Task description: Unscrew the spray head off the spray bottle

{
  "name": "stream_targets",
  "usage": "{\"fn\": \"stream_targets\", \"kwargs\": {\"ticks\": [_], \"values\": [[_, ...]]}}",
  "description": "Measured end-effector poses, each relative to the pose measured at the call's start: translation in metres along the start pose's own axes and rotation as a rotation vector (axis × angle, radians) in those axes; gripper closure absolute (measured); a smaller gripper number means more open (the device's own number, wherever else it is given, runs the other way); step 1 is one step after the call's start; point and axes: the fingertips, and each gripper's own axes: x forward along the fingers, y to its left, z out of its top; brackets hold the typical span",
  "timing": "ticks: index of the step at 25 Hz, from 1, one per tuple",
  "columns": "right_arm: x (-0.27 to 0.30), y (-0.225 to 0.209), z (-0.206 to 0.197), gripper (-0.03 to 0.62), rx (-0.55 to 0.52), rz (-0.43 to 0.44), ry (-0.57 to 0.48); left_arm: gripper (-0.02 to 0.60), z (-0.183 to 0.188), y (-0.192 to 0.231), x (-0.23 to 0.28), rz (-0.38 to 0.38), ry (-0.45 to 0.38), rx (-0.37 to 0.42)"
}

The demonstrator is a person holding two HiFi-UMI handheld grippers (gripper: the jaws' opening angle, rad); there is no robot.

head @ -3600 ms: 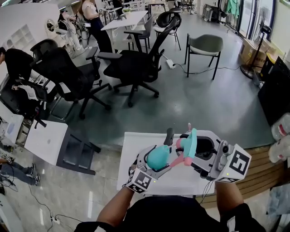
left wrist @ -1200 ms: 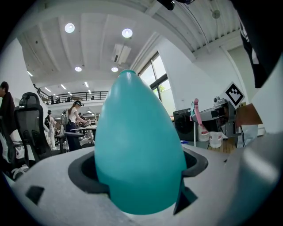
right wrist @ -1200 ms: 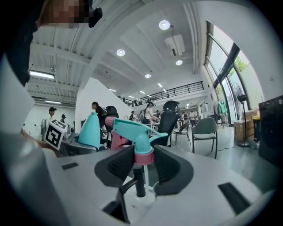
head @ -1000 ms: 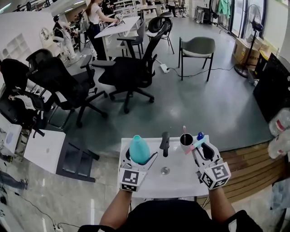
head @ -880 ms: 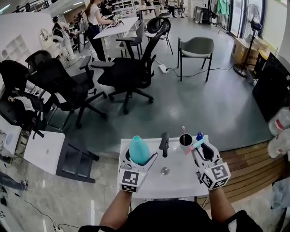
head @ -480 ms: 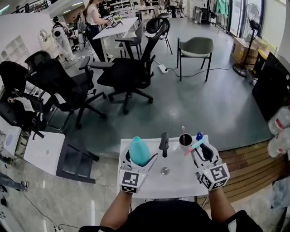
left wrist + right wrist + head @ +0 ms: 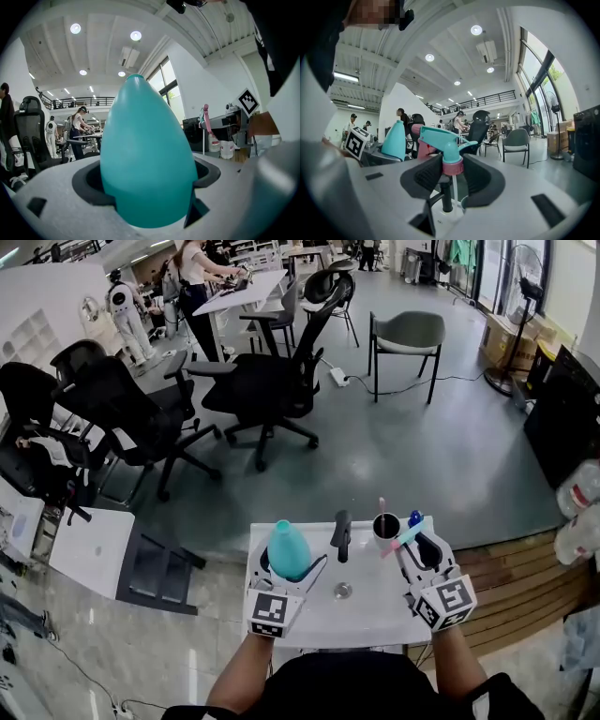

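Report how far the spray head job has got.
Done: the spray head is off the bottle, and the two are held well apart. In hand: the left gripper clamps the bottle, and the right gripper grips the head by its pink collar. Left: no unscrewing; probably only setting both down.

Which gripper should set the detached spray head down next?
Right, probably. The right gripper is clamped on the spray head, which is off the bottle, and hangs above the white table. The left gripper is busy gripping the bottle.
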Motion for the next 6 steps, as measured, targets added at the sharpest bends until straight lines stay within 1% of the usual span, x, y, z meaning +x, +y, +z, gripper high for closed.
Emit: {"fn": "stream_targets", "kwargs": {"ticks": [6], "values": [[0.0015,-0.0015,-0.0020,0.451,0.003,-0.004,0.006,0.120,0.0020,0.0017,0.0007,0.015,-0.008,0.004]]}}
